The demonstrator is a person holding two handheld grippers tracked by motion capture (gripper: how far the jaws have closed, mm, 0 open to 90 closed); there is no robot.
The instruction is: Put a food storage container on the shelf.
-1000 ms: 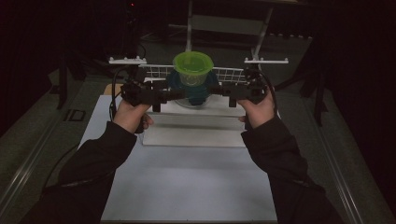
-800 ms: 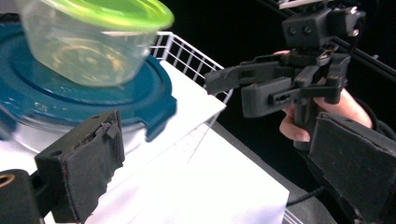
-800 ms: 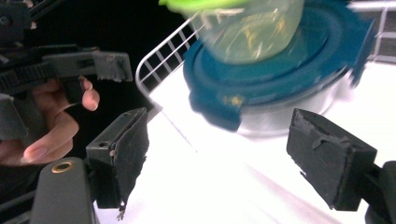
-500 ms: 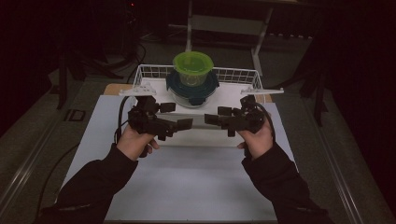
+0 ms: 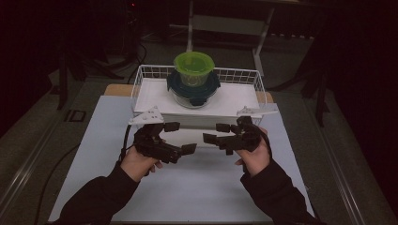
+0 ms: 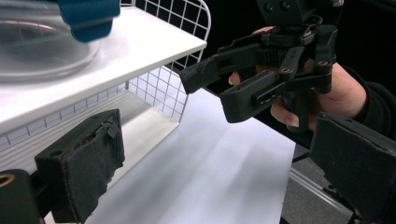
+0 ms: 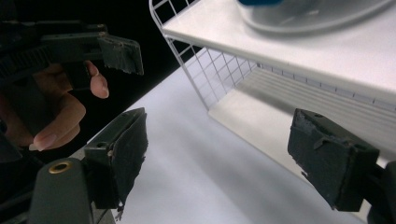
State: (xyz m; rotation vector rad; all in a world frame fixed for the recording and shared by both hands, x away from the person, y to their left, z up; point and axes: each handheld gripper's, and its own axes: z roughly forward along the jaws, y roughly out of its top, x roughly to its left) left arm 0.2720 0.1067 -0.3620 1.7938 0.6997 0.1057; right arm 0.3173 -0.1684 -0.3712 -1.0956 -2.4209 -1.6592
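So the desk (image 5: 197, 187) has a white top and takes up most of the high view, with dark floor all around it. Sitting at its far edge is a white wire basket (image 5: 141, 79) with a white board laid across it like a shelf. On that board, roughly centered, there's a clear glass bowl (image 5: 192, 96) with a dark blue lid, and a smaller tub (image 5: 194, 68) with a green lid stacked right on top of it. Both stand upright.

Both grippers hang over the desk just in front of the basket, near it but touching nothing. The left gripper (image 5: 180, 138) points inward to the right, jaws spread wide with nothing between them; in its own view the pads (image 6: 86, 158) frame bare desk and the basket's corner. The right gripper (image 5: 217, 133) points inward to the left, jaws also spread and empty, same story in its own view (image 7: 233, 172). The two sets of jaw tips face each other with a small gap between them. The bowl and tub sit well beyond the jaws, up on the board.
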